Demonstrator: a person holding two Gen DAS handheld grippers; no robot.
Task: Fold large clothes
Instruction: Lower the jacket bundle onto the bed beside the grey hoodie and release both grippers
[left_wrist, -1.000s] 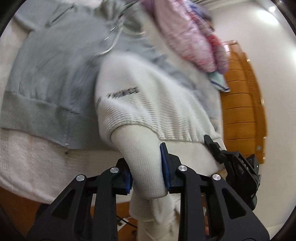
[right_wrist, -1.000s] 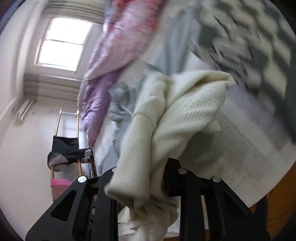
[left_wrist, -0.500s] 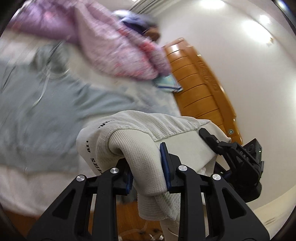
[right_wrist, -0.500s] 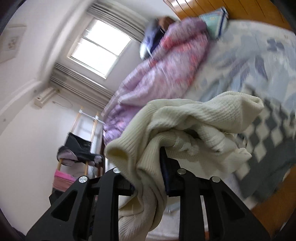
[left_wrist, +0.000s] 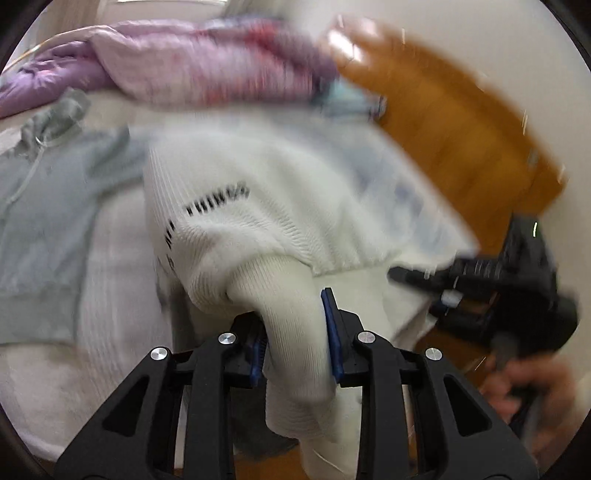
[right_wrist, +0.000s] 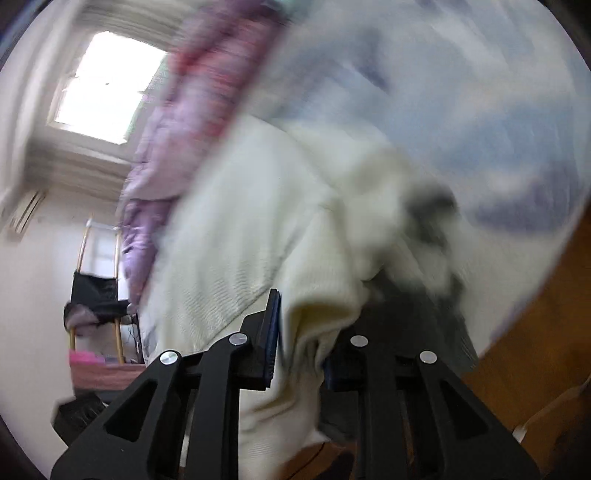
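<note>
A: Where's the sweater (left_wrist: 258, 206)?

B: Spread over the bed (left_wrist: 55, 387), its body at 12 o'clock from the left gripper (left_wrist: 295, 343), a grey hoodie (left_wrist: 48, 206) at 9.

A: And that gripper?

B: Its jaws are opening, yet the blue pads (left_wrist: 330, 332) press a rolled cream fold between them.

A: The right gripper (right_wrist: 299, 343)?

B: Clamped on another fold of the sweater. A purple quilt (right_wrist: 177, 140) lies at 11, all blurred.
</note>
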